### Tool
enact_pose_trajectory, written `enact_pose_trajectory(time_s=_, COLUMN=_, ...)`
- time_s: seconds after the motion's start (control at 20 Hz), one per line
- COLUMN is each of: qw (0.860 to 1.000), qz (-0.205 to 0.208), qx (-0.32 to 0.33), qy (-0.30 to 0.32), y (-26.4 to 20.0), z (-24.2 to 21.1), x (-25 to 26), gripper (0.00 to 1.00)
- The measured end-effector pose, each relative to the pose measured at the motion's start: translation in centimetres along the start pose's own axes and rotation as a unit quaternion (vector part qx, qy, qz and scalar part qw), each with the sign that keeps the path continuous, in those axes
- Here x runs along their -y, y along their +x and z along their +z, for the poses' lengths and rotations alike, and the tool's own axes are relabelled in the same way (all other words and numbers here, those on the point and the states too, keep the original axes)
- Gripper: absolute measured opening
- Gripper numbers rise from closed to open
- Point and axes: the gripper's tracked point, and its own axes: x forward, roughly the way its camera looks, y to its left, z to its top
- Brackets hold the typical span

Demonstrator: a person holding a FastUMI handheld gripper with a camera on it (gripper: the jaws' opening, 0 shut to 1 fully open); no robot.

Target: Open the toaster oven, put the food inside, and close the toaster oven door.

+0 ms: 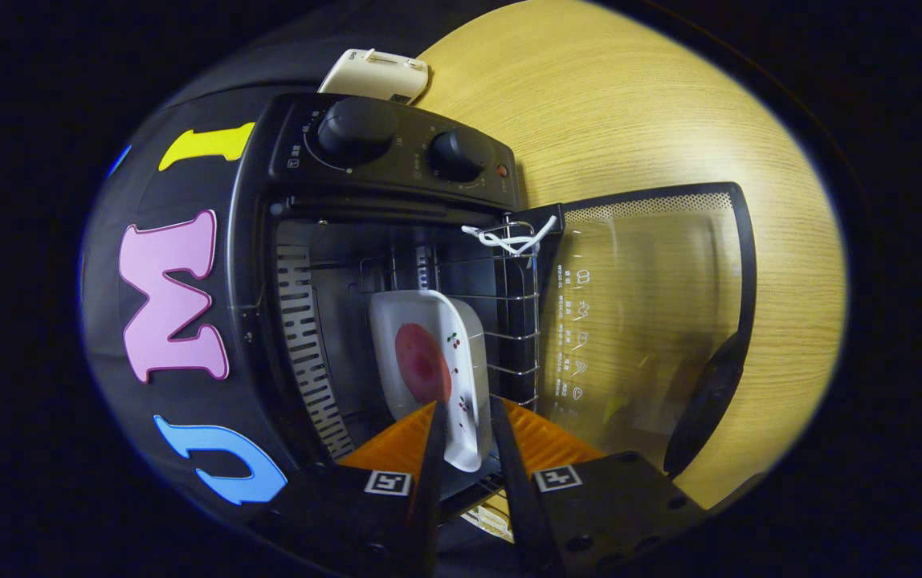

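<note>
White dish (461, 377) with a round reddish piece of food (422, 363) on it sits inside the toaster oven (381, 265), on the wire rack (509, 321). The dish's near edge lies between the jaws of the gripper (469, 413); jaws part-open, close on either side of the rim; cannot tell whether both press on it. Oven door (654, 321) hangs fully open, glass panel laid out over the wooden tabletop (630, 104). White cord (509, 238) tied at the rack's corner by the door hinge. Two control knobs (356, 128) on the oven's panel. A pale flat device (377, 76) lies beyond the oven on the tabletop.
</note>
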Motion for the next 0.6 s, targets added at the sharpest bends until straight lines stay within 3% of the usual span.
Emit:
enact_pose_trajectory(time_s=0.05, qw=1.000, qz=-0.005, qx=-0.006, qy=-0.008, y=-0.4, z=-0.1, x=0.3, gripper=0.58)
enact_pose_trajectory(time_s=0.15, qw=1.000, qz=-0.013, qx=-0.016, qy=-0.021, y=-1.4, z=-0.2, x=0.7, gripper=0.84)
enact_pose_trajectory(time_s=0.25, qw=0.999, qz=-0.017, qx=-0.027, qy=-0.037, y=-2.7, z=-0.3, x=1.0, gripper=0.98)
enact_pose_trajectory(time_s=0.6, qw=0.982, qz=-0.002, qx=-0.027, qy=-0.185, y=-8.0, z=0.6, x=1.5, gripper=0.98)
